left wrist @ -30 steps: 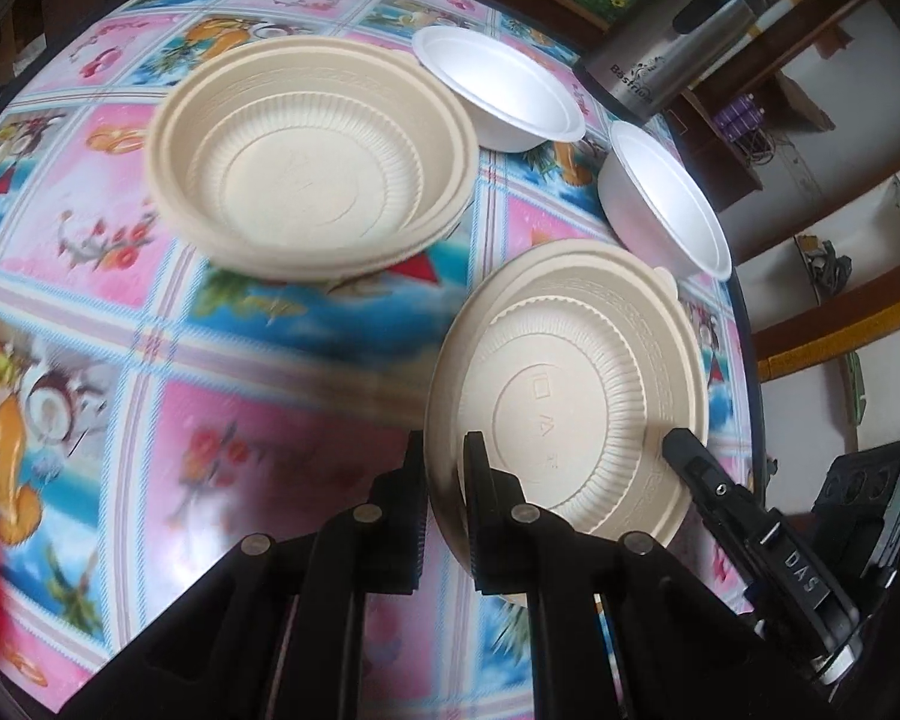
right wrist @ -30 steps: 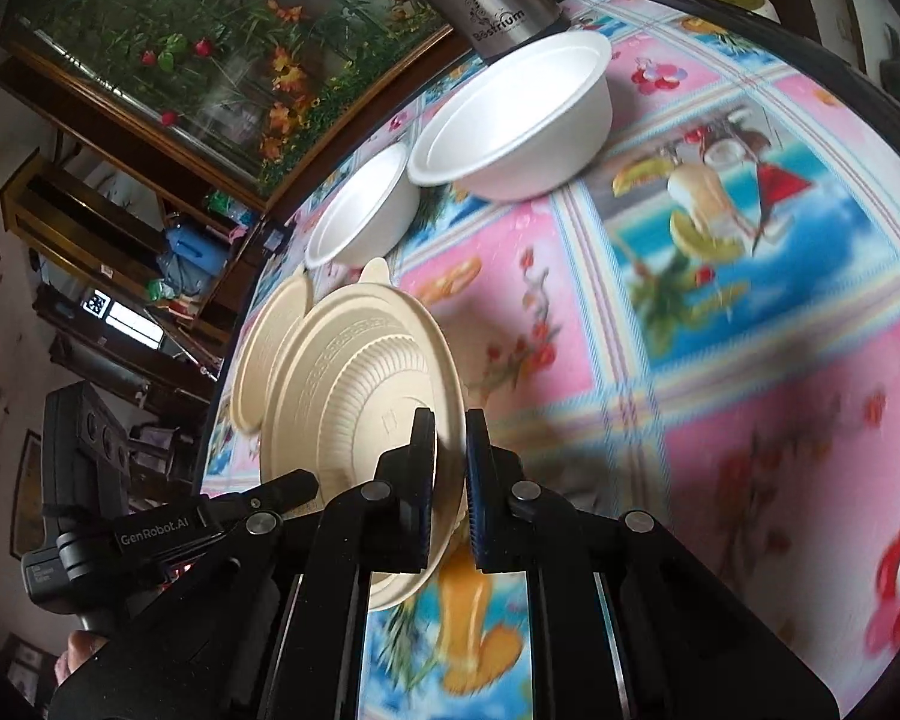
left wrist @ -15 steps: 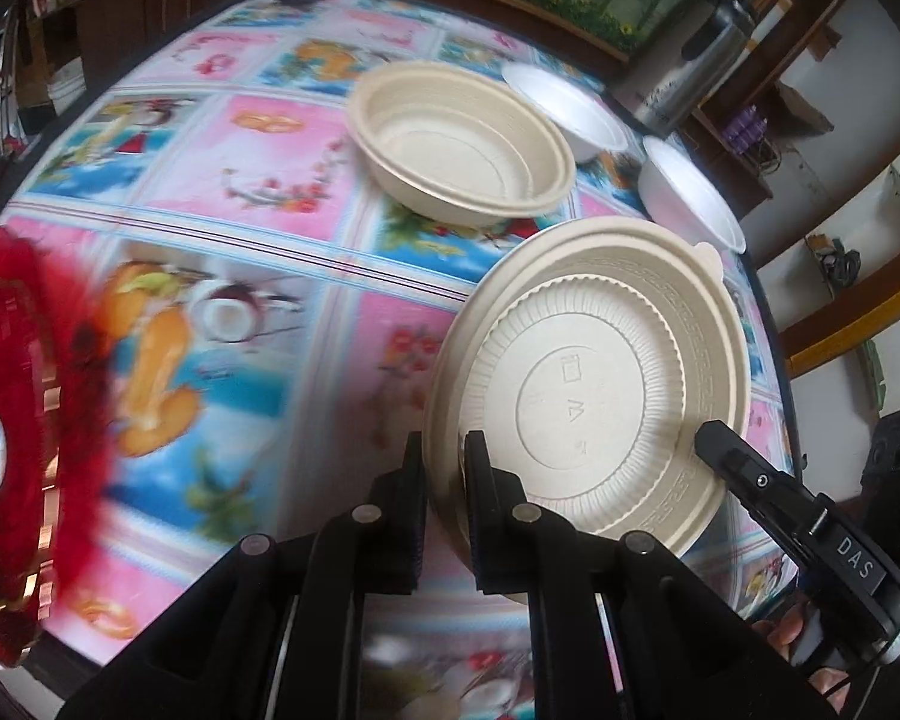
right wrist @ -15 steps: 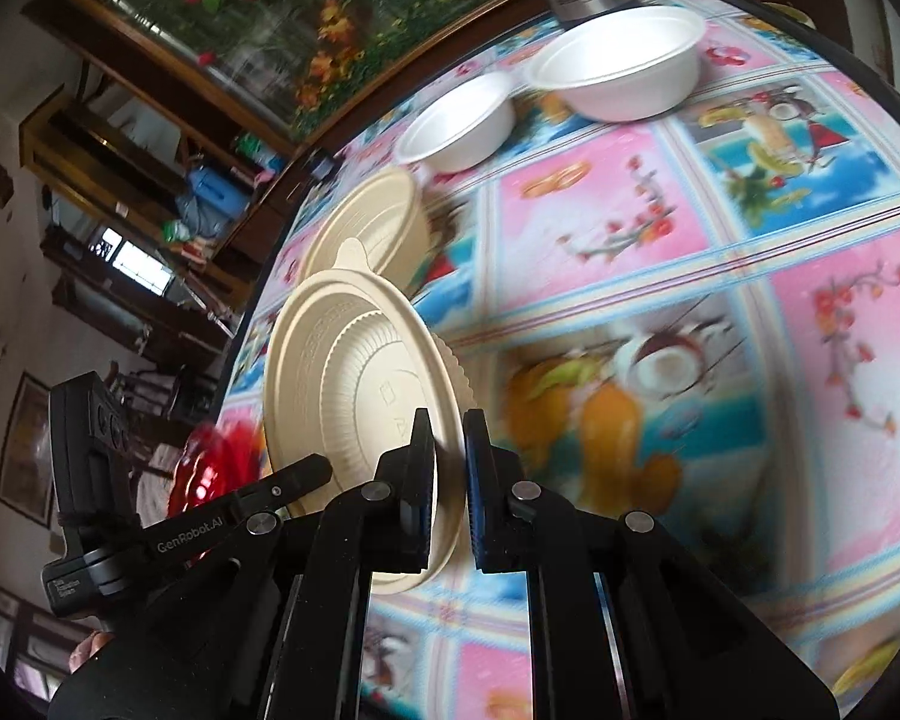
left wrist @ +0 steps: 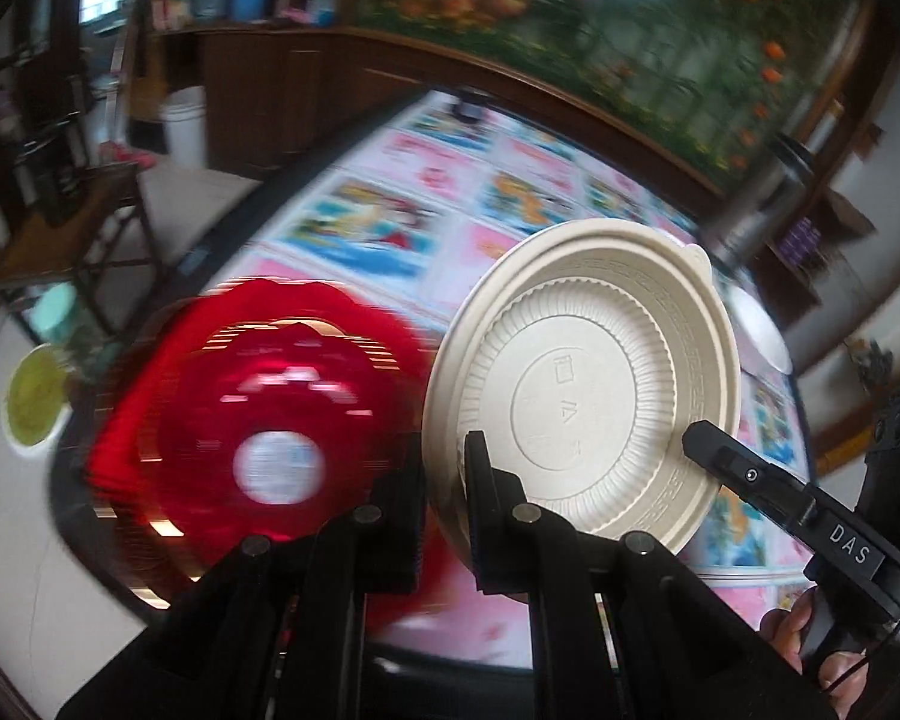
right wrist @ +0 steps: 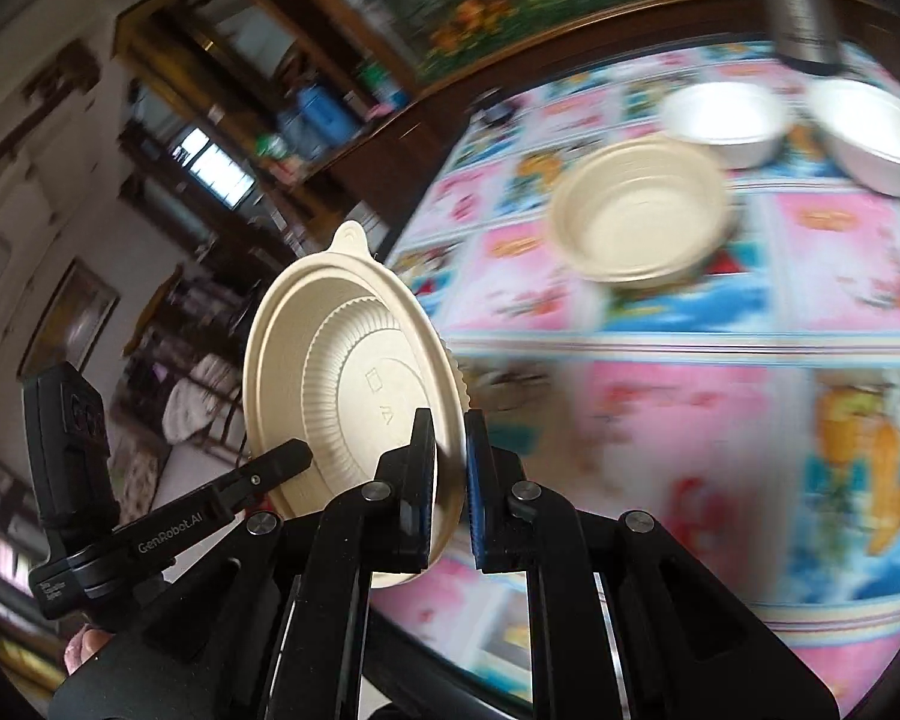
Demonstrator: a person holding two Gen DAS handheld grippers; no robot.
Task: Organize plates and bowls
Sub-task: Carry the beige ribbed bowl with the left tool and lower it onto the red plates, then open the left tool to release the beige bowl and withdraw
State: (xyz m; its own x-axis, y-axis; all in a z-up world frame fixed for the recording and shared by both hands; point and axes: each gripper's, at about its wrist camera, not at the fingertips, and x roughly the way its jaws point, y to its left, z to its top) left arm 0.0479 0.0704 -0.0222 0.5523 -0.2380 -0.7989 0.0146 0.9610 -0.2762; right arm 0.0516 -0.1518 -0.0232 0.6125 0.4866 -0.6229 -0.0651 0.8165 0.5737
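Clearly both grippers pinch one beige plate: the left gripper (left wrist: 444,498) has its fingers narrowed on the near rim, and the right gripper (right wrist: 450,480) clamps the same plate (left wrist: 582,396) from the opposite edge, so it hangs on edge in the air, above the near end of the table (right wrist: 690,312). To do this carry well, I judge both grips should hold firm and move together, keeping the plate from twisting. Beyond lie the red dish (left wrist: 258,420), a beige bowl (right wrist: 636,216) and two white bowls (right wrist: 726,123), likely stacking targets.
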